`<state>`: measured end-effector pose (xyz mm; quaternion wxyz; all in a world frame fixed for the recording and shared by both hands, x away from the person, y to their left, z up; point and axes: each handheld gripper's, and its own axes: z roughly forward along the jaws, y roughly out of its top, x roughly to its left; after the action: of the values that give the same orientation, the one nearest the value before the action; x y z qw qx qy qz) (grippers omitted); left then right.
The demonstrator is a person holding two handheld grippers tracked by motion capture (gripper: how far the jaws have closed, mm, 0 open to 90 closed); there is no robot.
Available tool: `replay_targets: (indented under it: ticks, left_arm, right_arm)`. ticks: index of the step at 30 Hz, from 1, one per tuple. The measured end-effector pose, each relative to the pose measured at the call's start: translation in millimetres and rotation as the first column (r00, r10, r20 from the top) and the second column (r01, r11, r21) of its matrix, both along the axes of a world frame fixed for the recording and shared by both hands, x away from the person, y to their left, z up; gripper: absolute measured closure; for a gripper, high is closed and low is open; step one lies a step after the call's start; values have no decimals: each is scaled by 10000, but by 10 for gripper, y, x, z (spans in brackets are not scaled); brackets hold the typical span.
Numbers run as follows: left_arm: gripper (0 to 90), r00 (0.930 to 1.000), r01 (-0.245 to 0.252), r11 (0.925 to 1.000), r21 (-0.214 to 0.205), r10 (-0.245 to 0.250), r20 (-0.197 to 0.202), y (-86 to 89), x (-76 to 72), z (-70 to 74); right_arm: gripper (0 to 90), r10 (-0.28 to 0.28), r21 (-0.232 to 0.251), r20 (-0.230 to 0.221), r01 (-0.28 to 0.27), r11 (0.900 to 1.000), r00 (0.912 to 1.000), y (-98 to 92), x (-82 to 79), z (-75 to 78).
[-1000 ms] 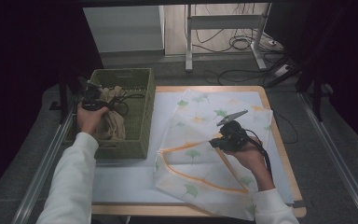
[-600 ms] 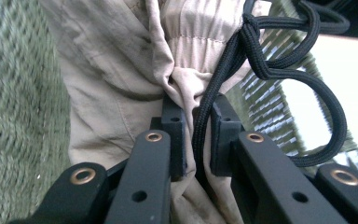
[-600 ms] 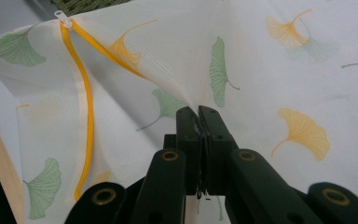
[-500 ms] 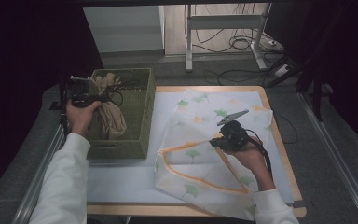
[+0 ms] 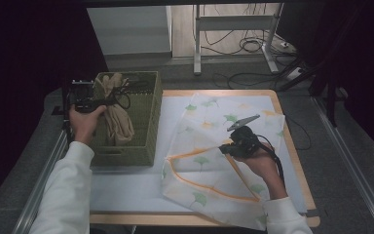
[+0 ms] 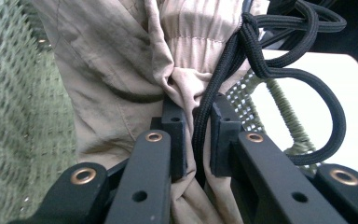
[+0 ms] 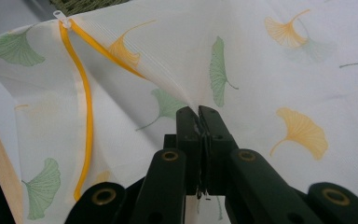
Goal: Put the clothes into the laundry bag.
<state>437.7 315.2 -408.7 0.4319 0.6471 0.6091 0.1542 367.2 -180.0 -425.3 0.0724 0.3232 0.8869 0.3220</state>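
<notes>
Currently the left gripper [image 5: 88, 103] is hovering above the basket's [image 5: 148, 117] left rim, its jaws pinching a bunch of tan cloth [image 6: 121, 84] together with a strand of black cord [image 6: 261, 60]. The cloth is hanging from the jaws down into the basket, which is sitting at the table's [image 5: 292, 146] left edge, toward the far corner. In the left gripper view the cord is looping to the right of the jaws; whether it belongs to the cloth or trails from the gripper is hard to tell.

The right gripper [image 5: 230, 148] is holding near the middle of the table, jaws clamped on a fold of the bag [image 5: 209, 161], a white mesh one printed with green and orange leaves. The pinched fabric is tenting up between the pads. The bag's orange zipper [image 7: 86, 107] is lying open, curving along its near-left side, the pull [image 7: 61, 16] at the far end.
</notes>
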Motion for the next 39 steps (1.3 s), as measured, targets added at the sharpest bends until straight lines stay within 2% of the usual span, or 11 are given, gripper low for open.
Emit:
replay_targets:
  ticks: [13, 18, 21, 28, 31, 35, 39]
  left_arm:
    - [799, 9974, 346, 9994, -75, -340, 641, -77, -75, 155]
    - [799, 9950, 404, 9990, -191, -385, 925, -103, -111, 220]
    - [798, 9926, 572, 9975, -423, -523, 1093, -109, -129, 242]
    - [798, 9889, 695, 9961, -542, -617, 1351, -137, -167, 274]
    - [798, 9861, 766, 9956, -546, -675, 1517, -150, -191, 317]
    - [798, 9836, 796, 9963, -330, -731, 1649, -188, -219, 382]
    - [798, 9805, 870, 9956, -349, -794, 1797, -208, -242, 426]
  right_arm:
    - [860, -2, 1, 18, 2, 10000, 10000, -4, -1, 3]
    - [860, -8, -1, 20, 8, 10000, 10000, -3, -2, 4]
    - [860, -11, -4, 23, 11, 10000, 10000, -3, -2, 4]
    - [861, -18, -22, -3, 18, 10000, 10000, -5, 1, -3]
    - [861, -29, -34, -19, 29, 10000, 10000, -8, 6, -7]
    - [861, -31, -57, -33, 31, 10000, 10000, -9, 10, -16]
    - [862, -24, -43, -18, 24, 10000, 10000, -11, 5, -10]
